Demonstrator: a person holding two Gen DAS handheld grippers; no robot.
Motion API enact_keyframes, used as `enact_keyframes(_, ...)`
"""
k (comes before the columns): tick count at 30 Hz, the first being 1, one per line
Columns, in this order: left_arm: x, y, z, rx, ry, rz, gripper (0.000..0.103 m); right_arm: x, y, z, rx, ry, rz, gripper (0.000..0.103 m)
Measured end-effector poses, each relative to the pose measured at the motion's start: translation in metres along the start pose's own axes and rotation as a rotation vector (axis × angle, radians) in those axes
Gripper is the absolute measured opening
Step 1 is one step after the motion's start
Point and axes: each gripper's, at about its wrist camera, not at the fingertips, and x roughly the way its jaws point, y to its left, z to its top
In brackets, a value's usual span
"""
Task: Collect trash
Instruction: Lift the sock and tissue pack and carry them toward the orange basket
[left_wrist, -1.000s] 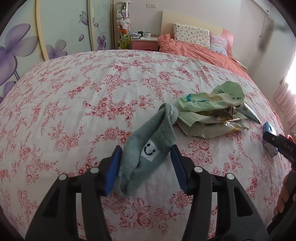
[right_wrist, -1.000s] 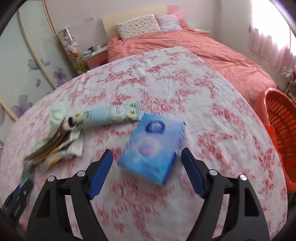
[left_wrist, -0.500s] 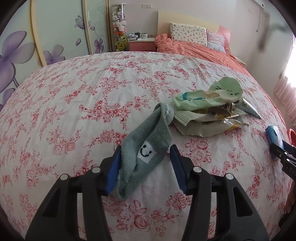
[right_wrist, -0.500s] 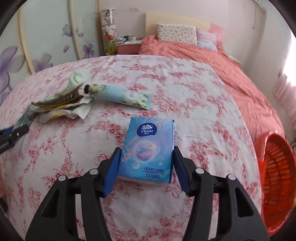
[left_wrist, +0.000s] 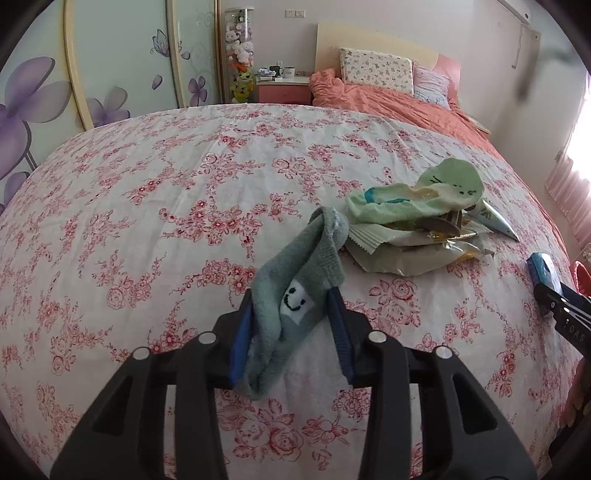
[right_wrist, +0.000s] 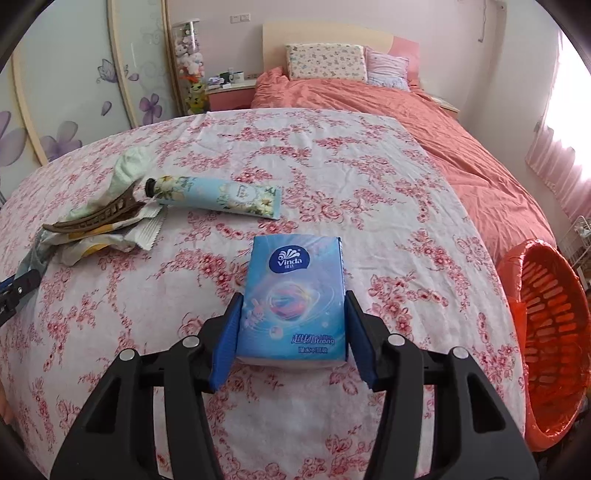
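Observation:
My left gripper (left_wrist: 291, 332) is shut on a grey-green sock with a smiley face (left_wrist: 299, 280) that lies on the floral bedspread (left_wrist: 166, 221). My right gripper (right_wrist: 291, 336) is shut on a blue Vinda tissue pack (right_wrist: 291, 295); the pack also shows in the left wrist view (left_wrist: 543, 267). A pile with a light green sock (left_wrist: 417, 195), wrappers (left_wrist: 406, 254) and a brown hair claw (right_wrist: 96, 218) lies on the bed. A floral cream tube (right_wrist: 218, 195) lies next to the pile.
An orange basket lined with a bag (right_wrist: 546, 325) stands at the bed's right edge. An orange duvet and pillows (right_wrist: 325, 62) lie at the head. A nightstand with mugs (left_wrist: 284, 85) and a wardrobe with purple flowers (left_wrist: 37, 96) stand behind.
Both grippers have closed from open: the left onto the grey sock, the right onto the tissue pack. The right view has swung round square to the pack.

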Motion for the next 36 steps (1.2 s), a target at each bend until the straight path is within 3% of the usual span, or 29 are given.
enact_keyframes(6, -0.001, -0.006, -0.003, 0.038, -0.008, -0.023, 0.037, -0.001, -0.004, -0.002, 0.003, 0.002, 0.032, 0.053)
enact_keyframes(16, -0.001, -0.002, -0.002, 0.009, -0.007, -0.007, 0.036, -0.004, -0.003, -0.005, 0.004, 0.004, 0.028, 0.054)
enact_keyframes(36, -0.002, 0.007, -0.003, -0.043, -0.014, -0.051, 0.036, -0.003, -0.005, -0.004, 0.008, 0.005, 0.028, 0.055)
